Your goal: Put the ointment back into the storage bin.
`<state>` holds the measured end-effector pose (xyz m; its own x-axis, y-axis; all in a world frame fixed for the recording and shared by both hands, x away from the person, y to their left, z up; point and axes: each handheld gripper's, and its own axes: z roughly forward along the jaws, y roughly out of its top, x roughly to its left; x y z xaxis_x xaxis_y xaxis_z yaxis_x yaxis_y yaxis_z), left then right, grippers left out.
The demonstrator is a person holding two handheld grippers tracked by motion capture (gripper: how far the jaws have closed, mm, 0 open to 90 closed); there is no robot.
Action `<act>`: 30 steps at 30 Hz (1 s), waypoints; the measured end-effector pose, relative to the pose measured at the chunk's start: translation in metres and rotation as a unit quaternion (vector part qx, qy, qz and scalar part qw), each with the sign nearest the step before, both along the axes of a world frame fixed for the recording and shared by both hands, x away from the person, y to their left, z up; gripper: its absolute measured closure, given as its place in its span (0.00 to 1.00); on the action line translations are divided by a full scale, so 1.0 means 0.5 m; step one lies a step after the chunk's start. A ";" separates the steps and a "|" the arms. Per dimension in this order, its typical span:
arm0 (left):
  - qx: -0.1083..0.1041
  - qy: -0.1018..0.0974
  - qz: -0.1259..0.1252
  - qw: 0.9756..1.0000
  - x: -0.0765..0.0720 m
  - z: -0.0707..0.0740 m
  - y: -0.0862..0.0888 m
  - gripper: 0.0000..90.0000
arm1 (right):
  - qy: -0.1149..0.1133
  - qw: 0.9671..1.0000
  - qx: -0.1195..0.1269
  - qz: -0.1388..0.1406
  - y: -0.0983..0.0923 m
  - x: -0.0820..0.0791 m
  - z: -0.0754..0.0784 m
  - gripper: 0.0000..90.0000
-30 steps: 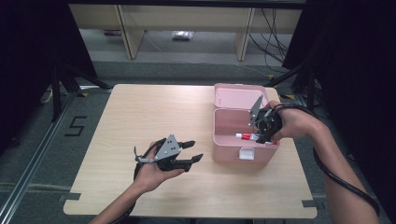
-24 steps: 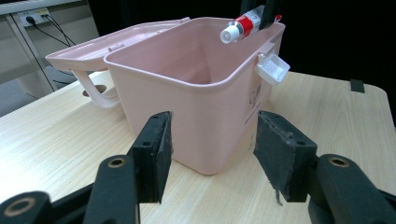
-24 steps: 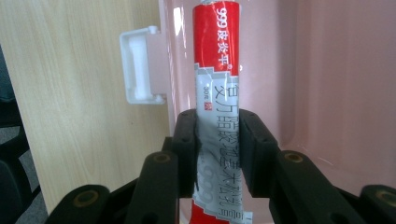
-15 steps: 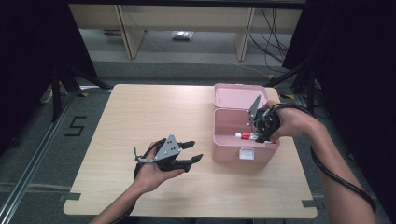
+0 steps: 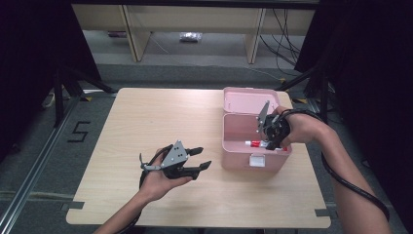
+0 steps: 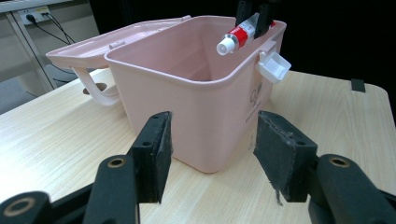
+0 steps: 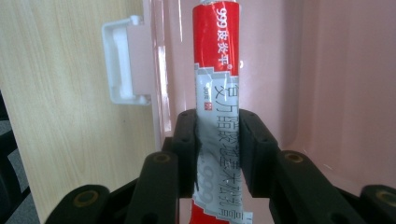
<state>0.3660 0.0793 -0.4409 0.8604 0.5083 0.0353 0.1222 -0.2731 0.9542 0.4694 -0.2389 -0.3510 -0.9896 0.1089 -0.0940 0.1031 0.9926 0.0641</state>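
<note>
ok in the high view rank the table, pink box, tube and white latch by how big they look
1. table
2. pink box, open, lid folded back
3. tube, red and white, partly hidden by the right gripper holding it
4. white latch, close to the tube's visible part, so that order is unsure

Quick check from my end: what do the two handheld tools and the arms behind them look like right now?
Both tools are black, with two jaws faced in dark pads. The left tool carries a grey three-cornered plate on top, drilled with small holes; its fingers have round brass-coloured pivot pins. The right tool also has a grey plate, and a black cable trails along that forearm. Both forearms are bare, with no sleeves in view.
</note>
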 end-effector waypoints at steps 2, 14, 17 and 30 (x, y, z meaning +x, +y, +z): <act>-0.003 0.000 -0.003 1.000 0.001 -0.001 0.000 0.51 | 0.000 1.000 -0.001 -0.004 0.000 -0.001 -0.001 0.79; 0.003 -0.002 -0.001 1.000 0.000 0.002 0.001 0.51 | 0.010 0.999 -0.014 -0.032 0.001 -0.003 -0.012 0.79; 0.001 0.001 0.002 1.000 0.000 0.001 0.001 0.51 | 0.015 0.999 -0.013 -0.034 0.001 -0.002 -0.015 0.79; 0.003 -0.001 -0.001 1.000 -0.001 0.000 0.000 0.51 | 0.014 0.999 -0.022 -0.023 -0.001 0.008 -0.032 0.79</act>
<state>0.3656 0.0791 -0.4411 0.8615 0.5061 0.0404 0.1195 -0.2796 0.9527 0.4733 -0.2395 -0.3668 -0.9860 0.1509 -0.0712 0.1500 0.9885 0.0176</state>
